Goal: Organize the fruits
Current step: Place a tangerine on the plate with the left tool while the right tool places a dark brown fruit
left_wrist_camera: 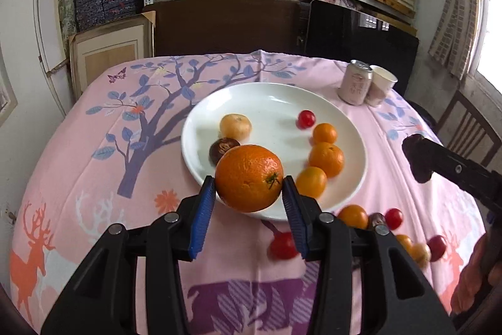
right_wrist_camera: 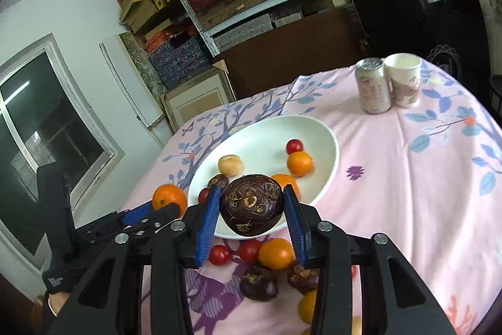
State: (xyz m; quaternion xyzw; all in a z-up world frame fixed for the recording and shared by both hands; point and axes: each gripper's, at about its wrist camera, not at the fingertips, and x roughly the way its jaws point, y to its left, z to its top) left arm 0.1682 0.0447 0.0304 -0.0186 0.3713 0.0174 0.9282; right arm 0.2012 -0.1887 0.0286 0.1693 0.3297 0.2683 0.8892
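Note:
My left gripper (left_wrist_camera: 249, 184) is shut on a large orange (left_wrist_camera: 249, 178), held above the near rim of the white plate (left_wrist_camera: 269, 102). My right gripper (right_wrist_camera: 251, 203) is shut on a dark purple mangosteen (right_wrist_camera: 252, 204), also over the plate's (right_wrist_camera: 260, 134) near rim. Several small oranges, a red cherry tomato (left_wrist_camera: 306, 119), a pale round fruit (left_wrist_camera: 235, 126) and a dark mangosteen (left_wrist_camera: 222, 148) lie in the plate. Loose cherry tomatoes, small oranges and mangosteens (right_wrist_camera: 259, 283) lie on the pink cloth in front of the plate.
A drink can (right_wrist_camera: 373, 85) and a paper cup (right_wrist_camera: 403, 79) stand at the table's far right. Shelves of stacked boxes fill the wall behind. A dark board leans at the table's far edge. A wooden chair (left_wrist_camera: 467, 127) stands at the right.

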